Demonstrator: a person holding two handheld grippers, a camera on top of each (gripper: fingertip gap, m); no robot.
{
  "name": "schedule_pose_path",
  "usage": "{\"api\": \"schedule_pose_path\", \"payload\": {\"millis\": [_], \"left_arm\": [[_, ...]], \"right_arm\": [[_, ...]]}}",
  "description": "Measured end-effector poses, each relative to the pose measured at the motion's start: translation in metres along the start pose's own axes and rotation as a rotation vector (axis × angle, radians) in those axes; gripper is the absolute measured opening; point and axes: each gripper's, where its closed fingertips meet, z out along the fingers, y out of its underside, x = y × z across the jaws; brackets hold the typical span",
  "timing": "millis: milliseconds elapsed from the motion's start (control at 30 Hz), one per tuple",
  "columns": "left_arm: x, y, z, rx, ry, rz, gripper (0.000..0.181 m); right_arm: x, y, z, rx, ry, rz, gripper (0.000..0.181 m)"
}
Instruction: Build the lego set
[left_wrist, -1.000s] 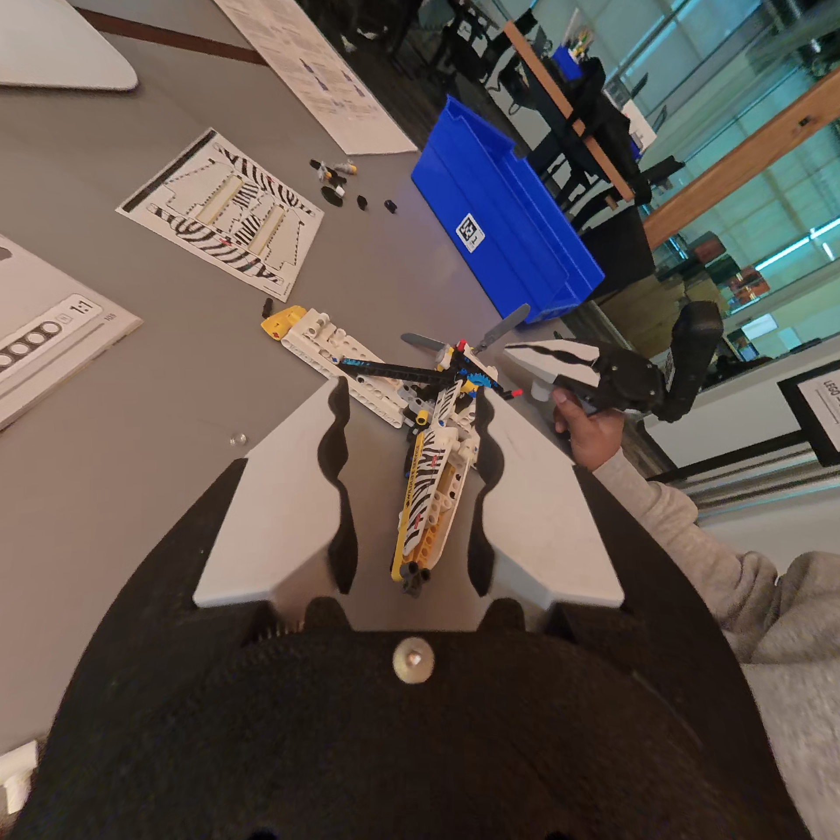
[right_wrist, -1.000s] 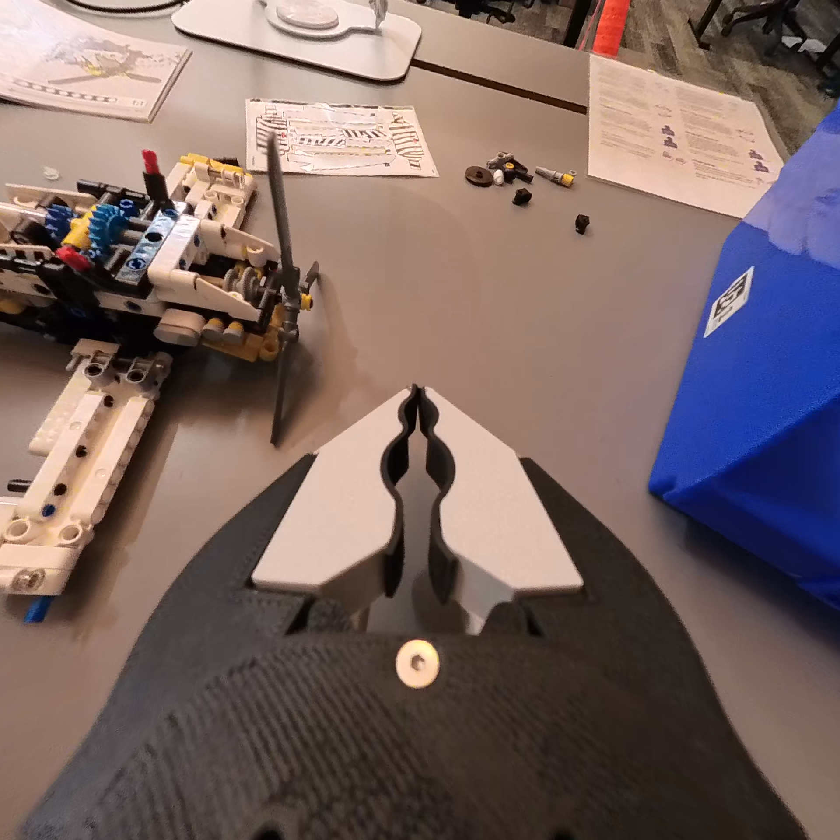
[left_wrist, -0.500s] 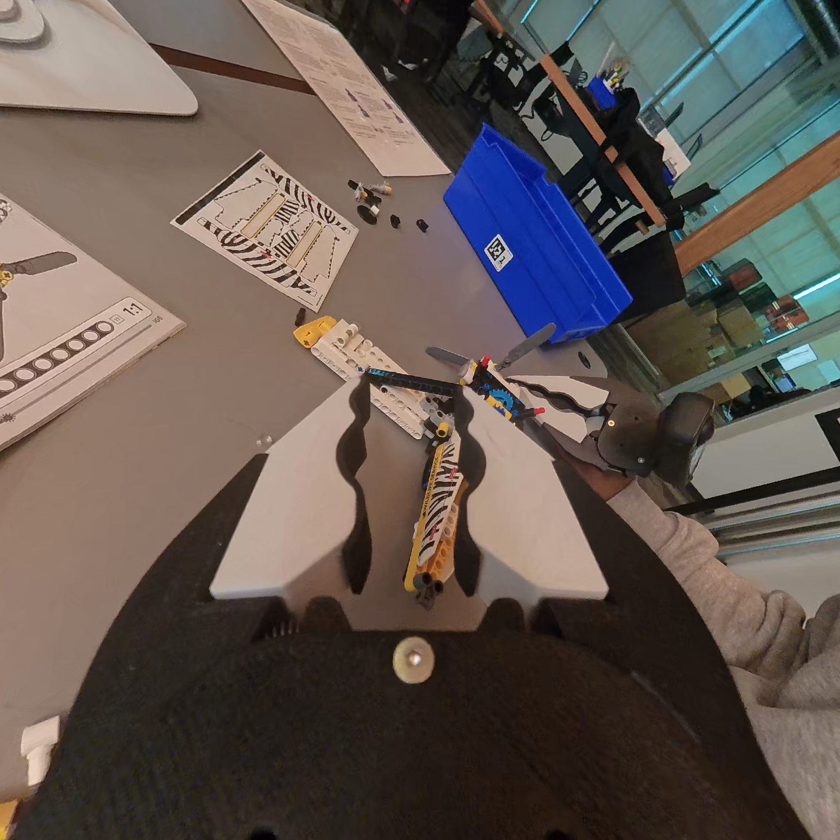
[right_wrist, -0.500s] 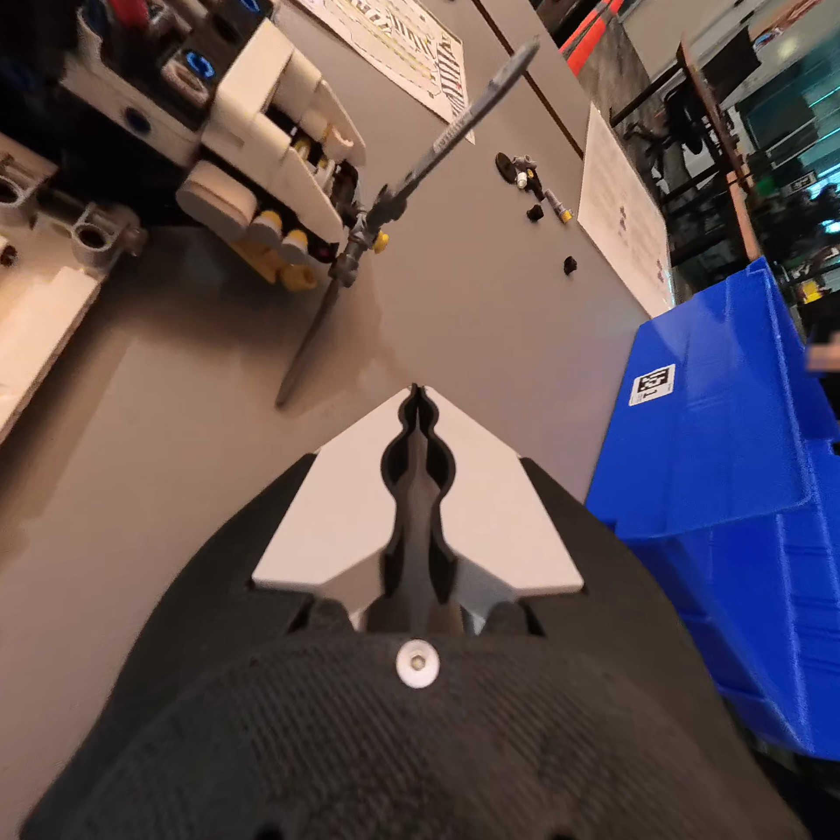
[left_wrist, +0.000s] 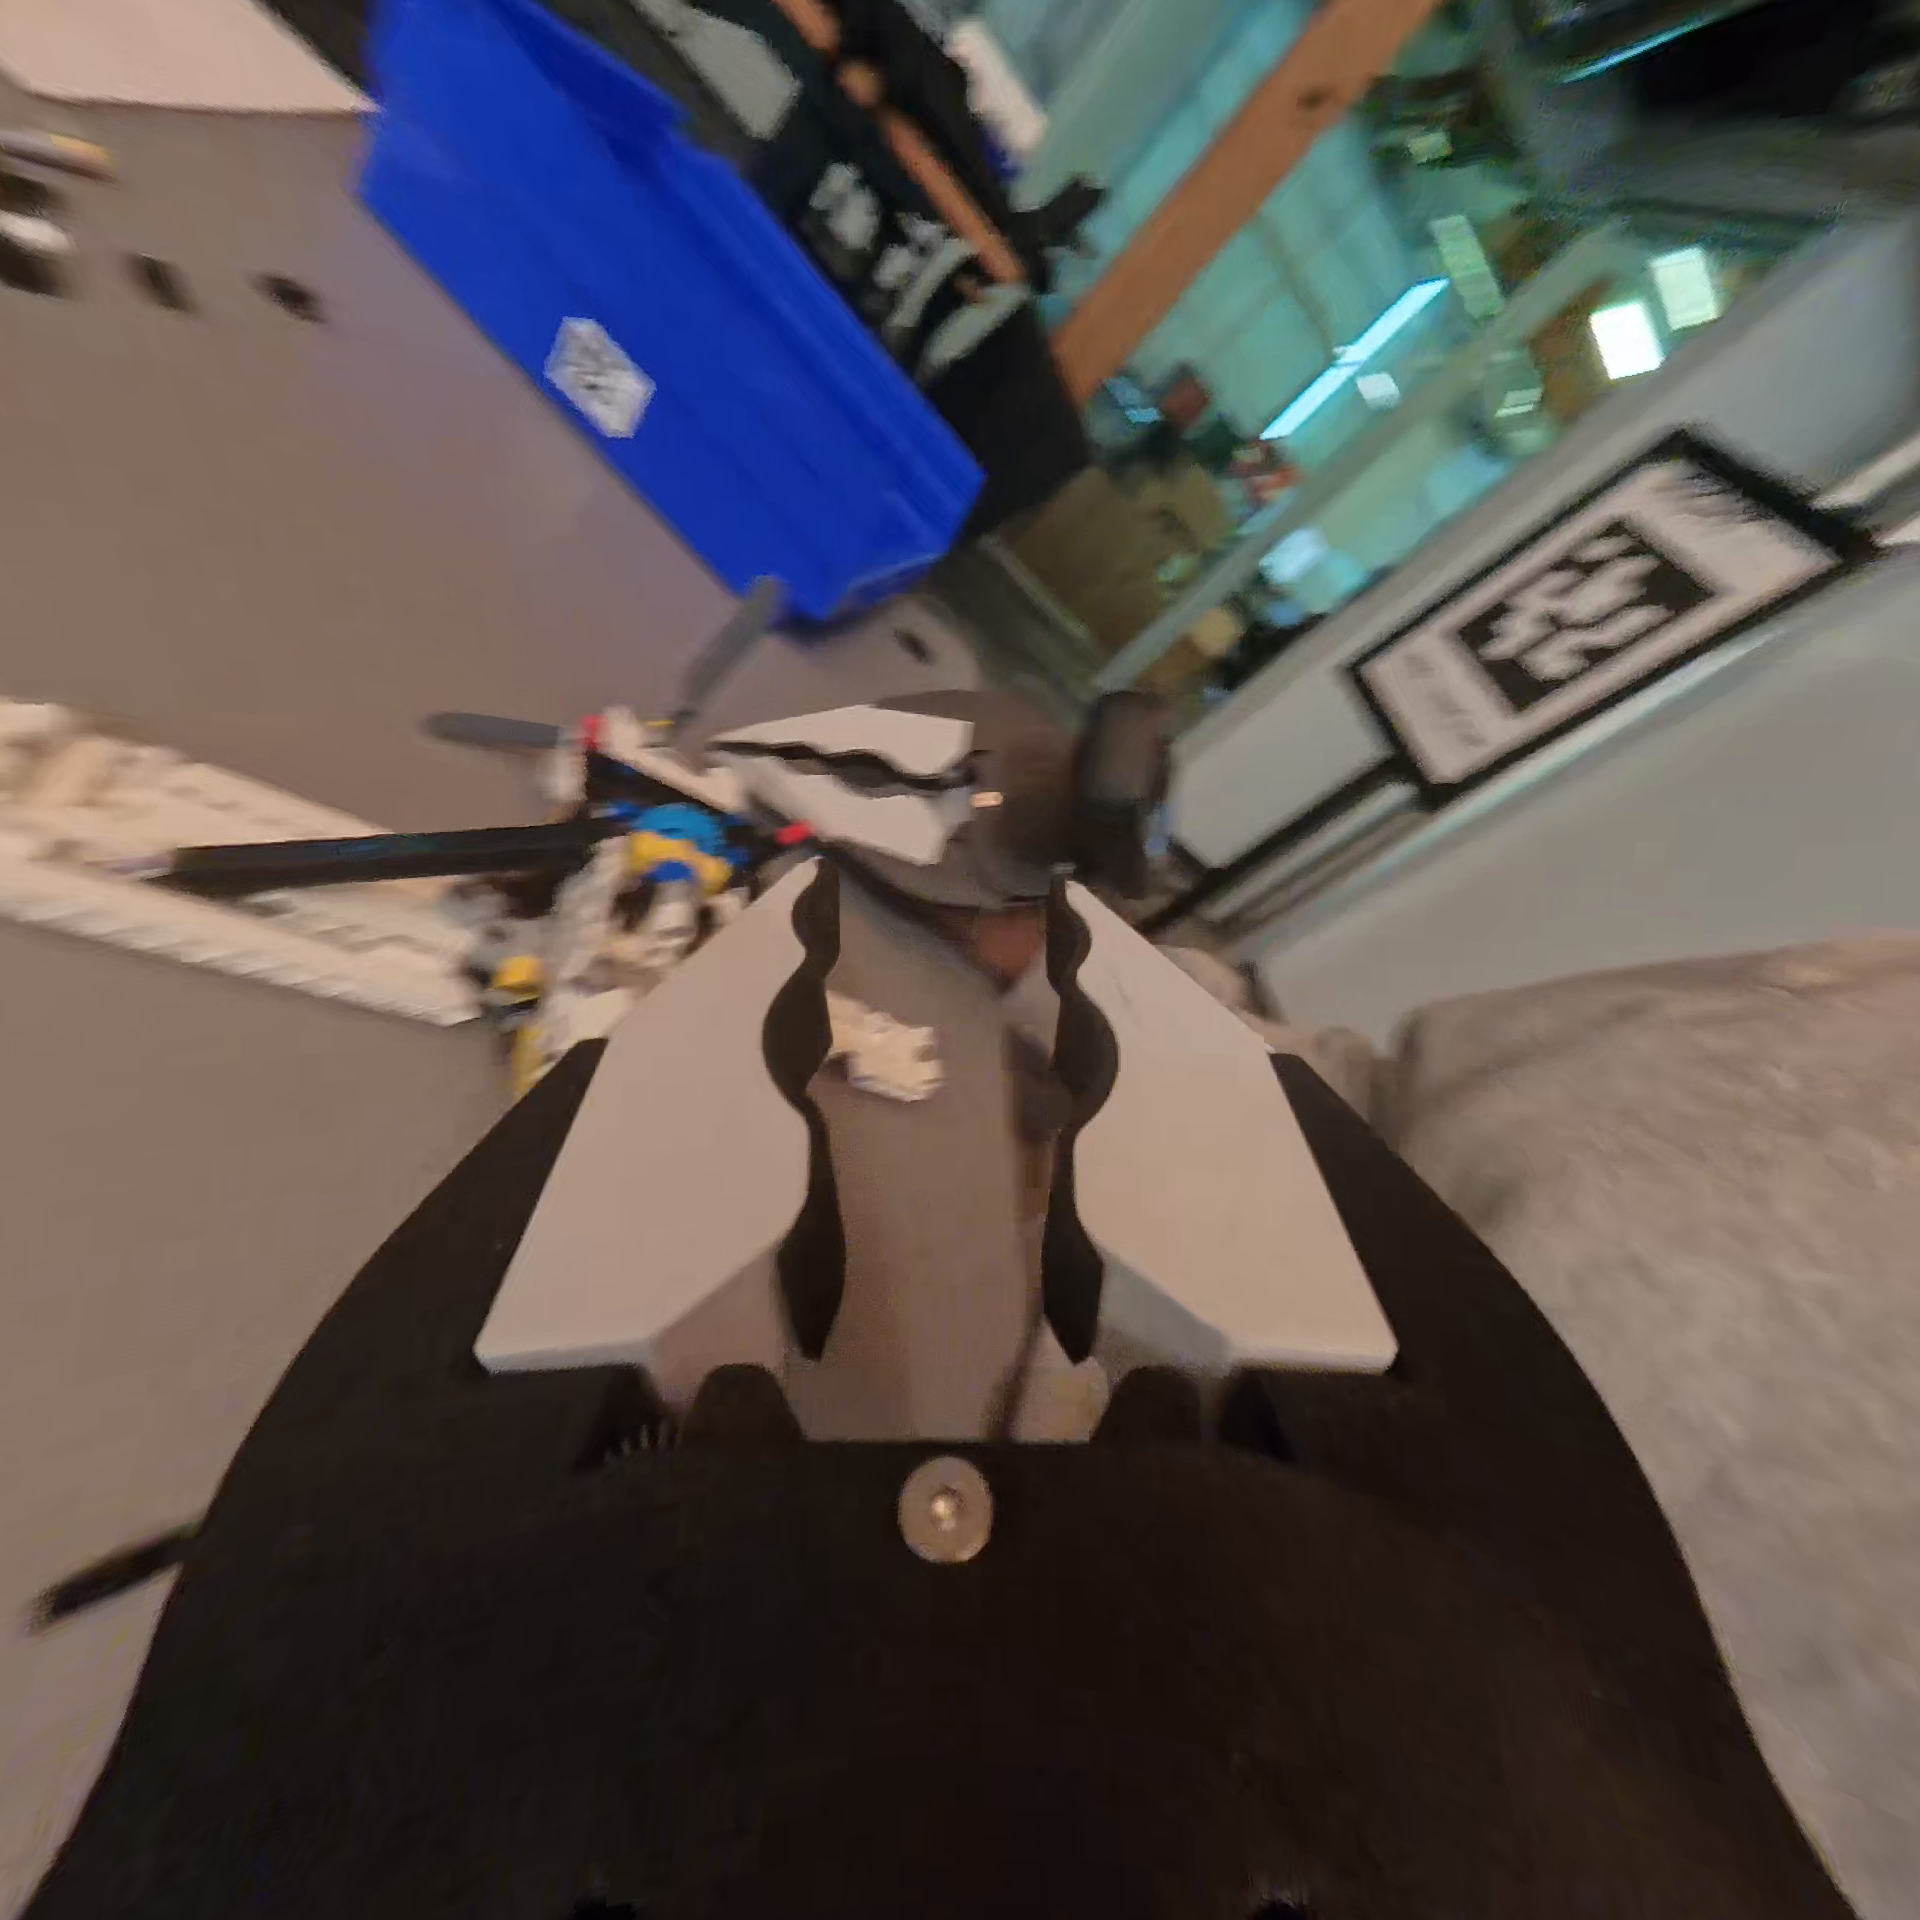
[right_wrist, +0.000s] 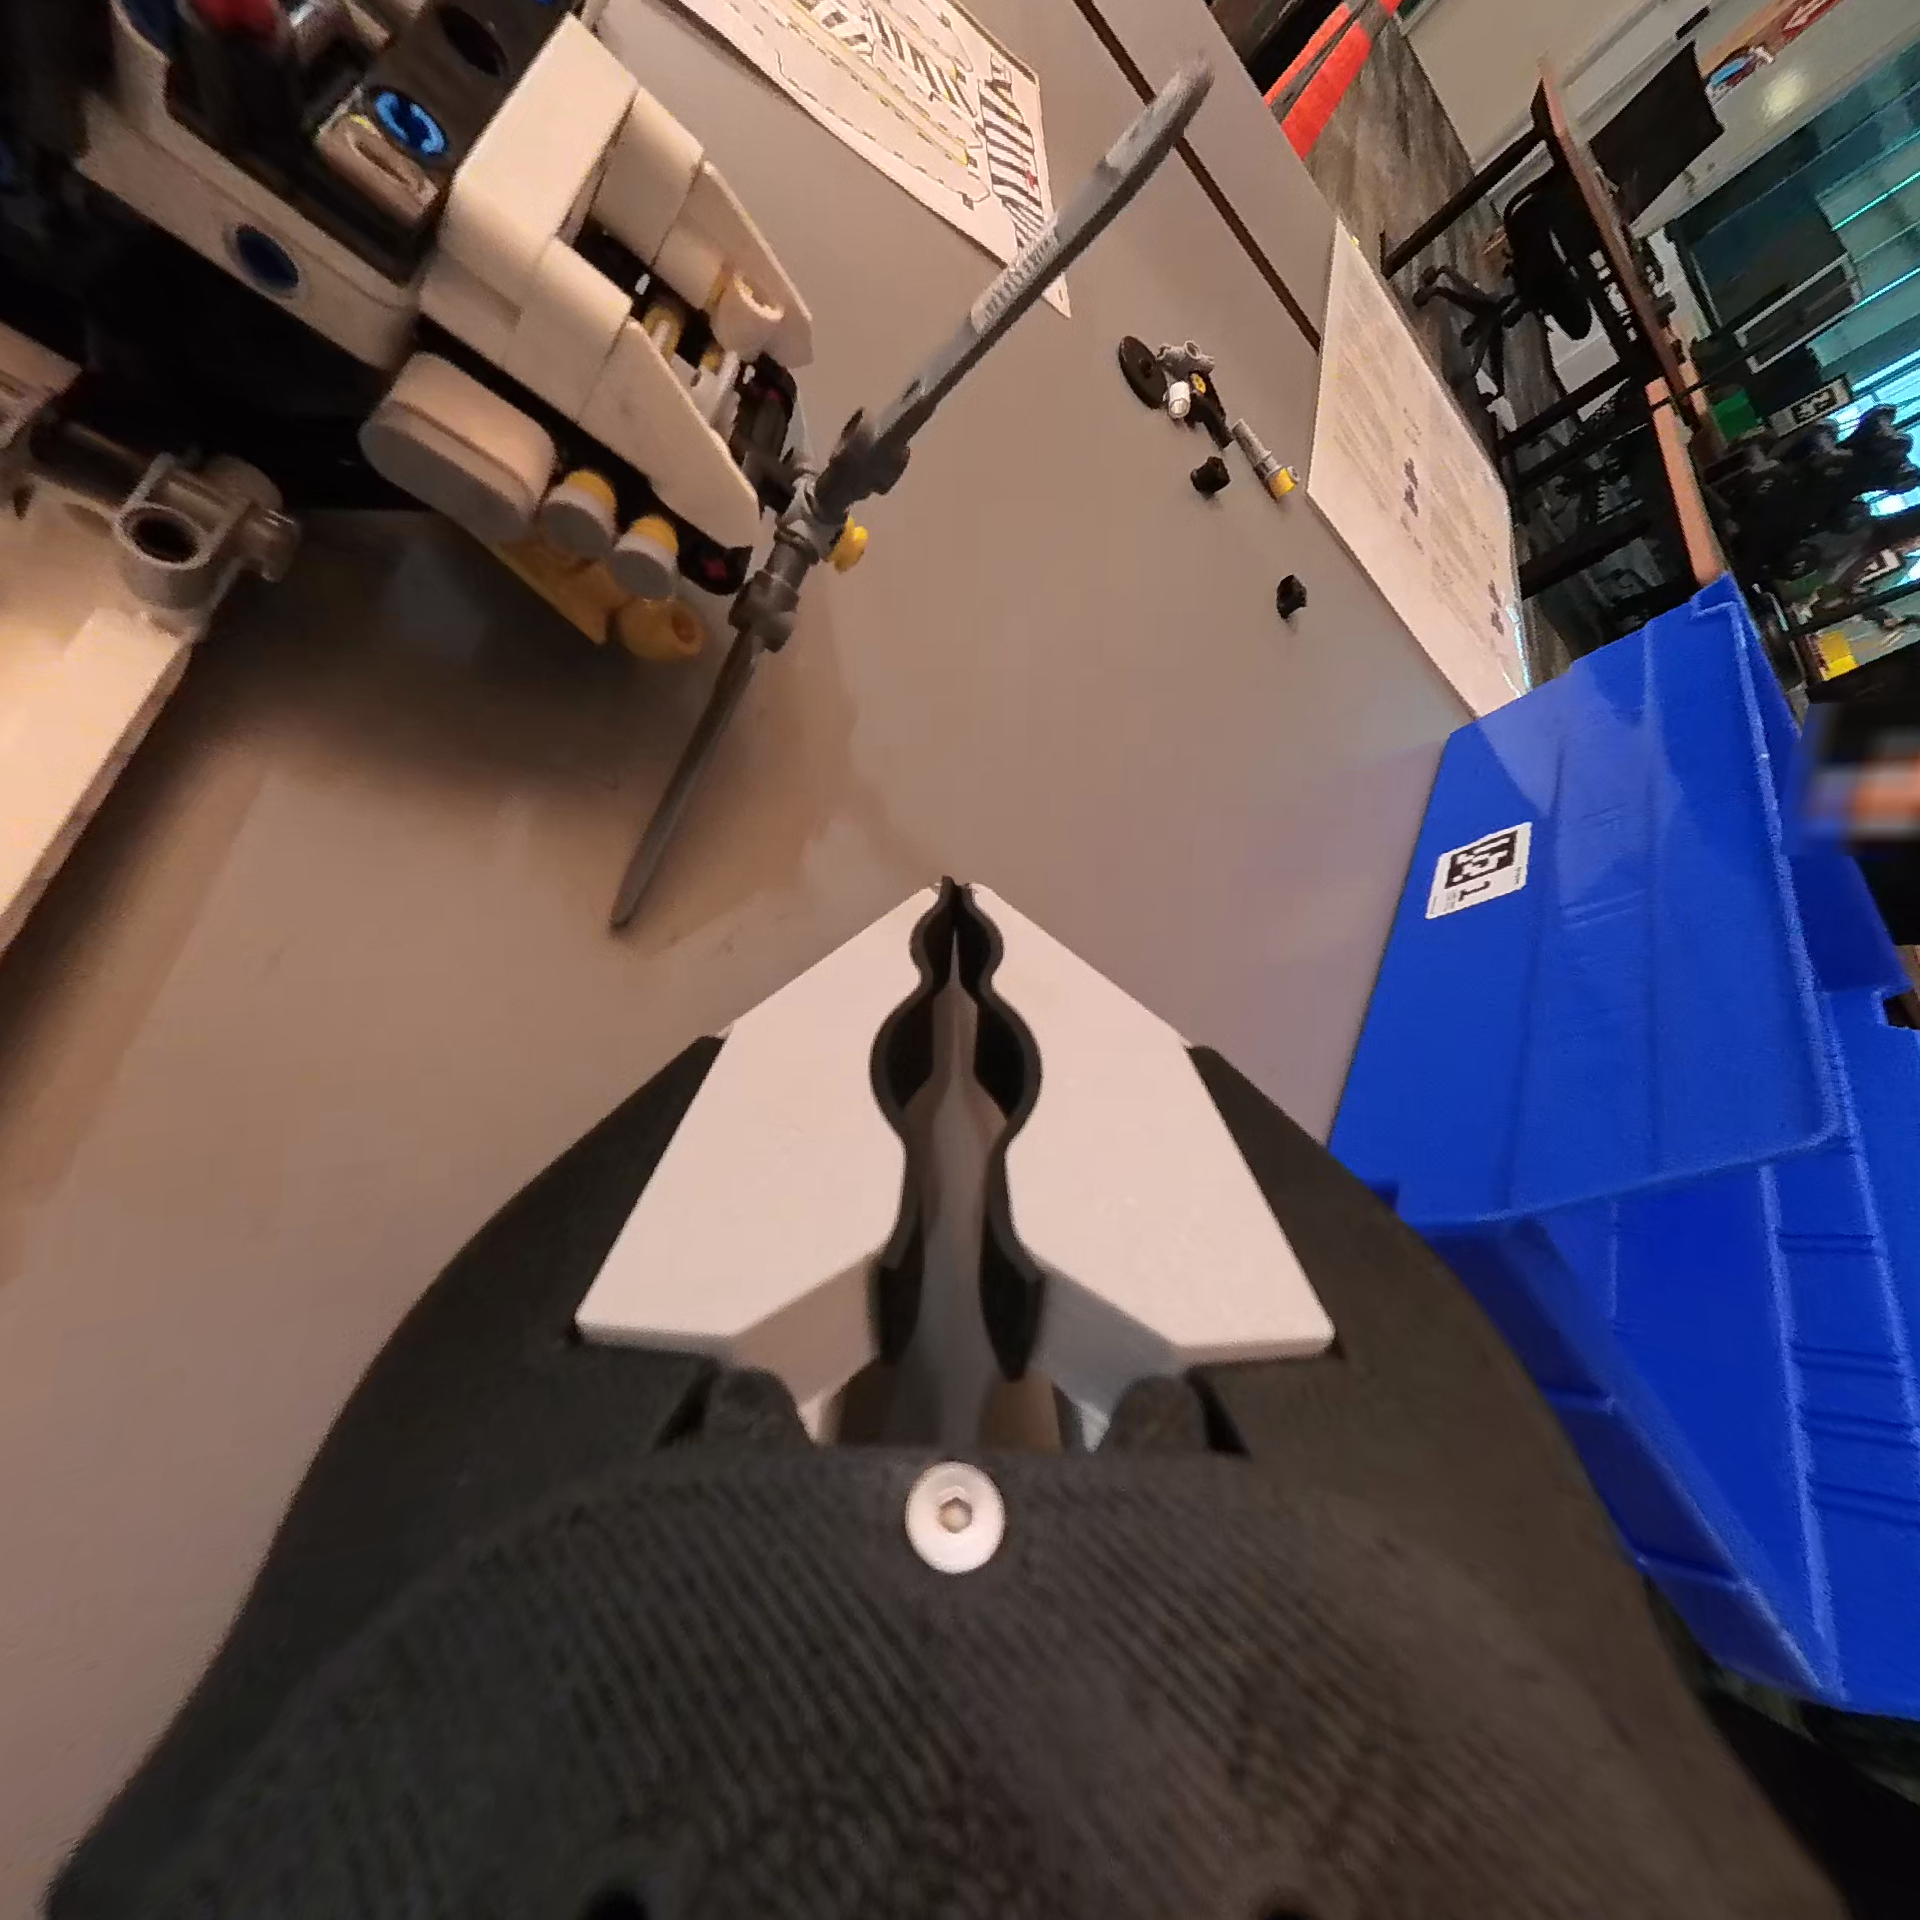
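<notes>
Left wrist view is motion-blurred. Our left gripper (left_wrist: 940, 914) has its jaws spread with nothing between them. Our right gripper (right_wrist: 951, 888) has jaws pressed together, empty, low over the grey tabletop (right_wrist: 1039, 644). The white, black and yellow lego plane model (right_wrist: 499, 312) sits on the table ahead-left of it, with its grey propeller (right_wrist: 904, 436) nearest the tips. The blue plastic bin (right_wrist: 1621, 1039) stands to the right.

Coded sticker on blue bin (right_wrist: 1621, 1039); printed sheets (right_wrist: 1413, 488) on table, unreadable.
</notes>
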Motion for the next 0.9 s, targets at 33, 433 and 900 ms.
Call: {"api": "schedule_pose_path", "payload": {"millis": [33, 433, 900], "left_arm": [[0.014, -0.002, 0.002, 0.014, 0.094, -0.028, 0.038], [0.056, -0.021, -0.012, 0.123, 0.438, -0.133, 0.059], [0.057, -0.009, -0.003, 0.057, 0.432, -0.132, 0.071]], "right_arm": [[0.0, 0.0, 0.0, 0.0, -0.001, 0.001, 0.0], [0.002, 0.0, 0.0, 0.007, -0.015, 0.027, 0.0], [0.013, -0.006, -0.006, 0.075, -0.011, 0.111, 0.0]]}}
